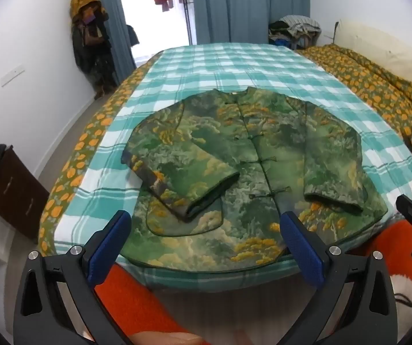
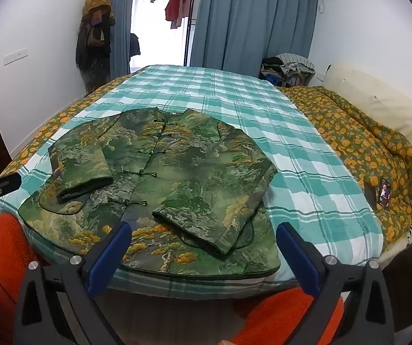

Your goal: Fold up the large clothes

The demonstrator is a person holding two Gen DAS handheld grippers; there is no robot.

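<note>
Jacket: green padded jacket with a yellow-and-green landscape print and knot buttons [image 1: 252, 172] is lying flat, front up, on the bed, sitting in the middle of the left wrist frame and left of centre in the right wrist frame [image 2: 160, 184]. Collar points to the far end, hem is at the near edge.
Sleeves: both are folded in over the front, cuffs toward the hem.
Bed cover: teal and white checked blanket [image 1: 234, 66] under the jacket, with an orange-flowered olive quilt [image 2: 364, 143] bunched along the right of the frame.
Left gripper [image 1: 206, 235]: jaws spread wide, nothing between them, hovering off the near hem.
Right gripper [image 2: 203, 247]: same deal, jaws wide apart and pinching nothing, just short of the hem.
Bottom of frame: orange fleece clothing [image 2: 7, 247] of the person.
</note>
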